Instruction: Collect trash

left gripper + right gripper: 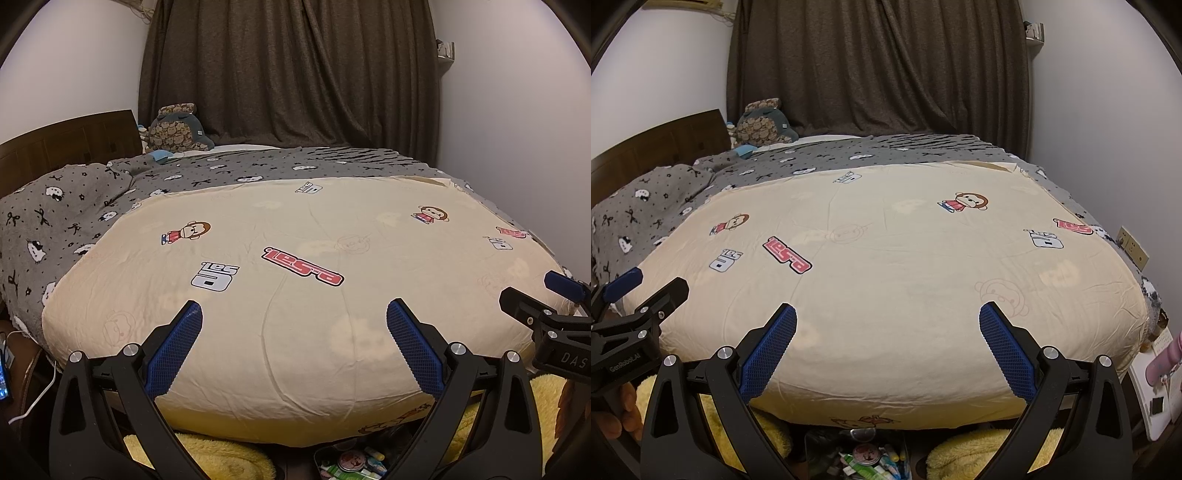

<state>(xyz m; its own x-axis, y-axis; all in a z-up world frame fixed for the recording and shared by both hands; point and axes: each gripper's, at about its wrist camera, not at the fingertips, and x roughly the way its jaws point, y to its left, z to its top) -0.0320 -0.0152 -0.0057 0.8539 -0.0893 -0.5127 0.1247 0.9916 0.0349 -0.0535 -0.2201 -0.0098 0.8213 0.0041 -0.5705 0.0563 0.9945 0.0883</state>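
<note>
cream cartoon-print quilt [295, 332] bare; left gripper [294, 314], right gripper [887, 314] gaped, empty; best dip toward lower-centre clutter box [864, 461].

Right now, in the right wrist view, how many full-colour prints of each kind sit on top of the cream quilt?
Monkey figures: 2
Red logos: 2
White logos: 3
Total: 7

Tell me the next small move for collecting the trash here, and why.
Probably tilt both grippers down toward the floor at the foot of the bed. The left gripper and right gripper are open and empty, aimed over the cream quilt, which shows no litter. The only loose clutter visible is the small pile of items below the bed's edge; whether it is trash is unclear.
</note>
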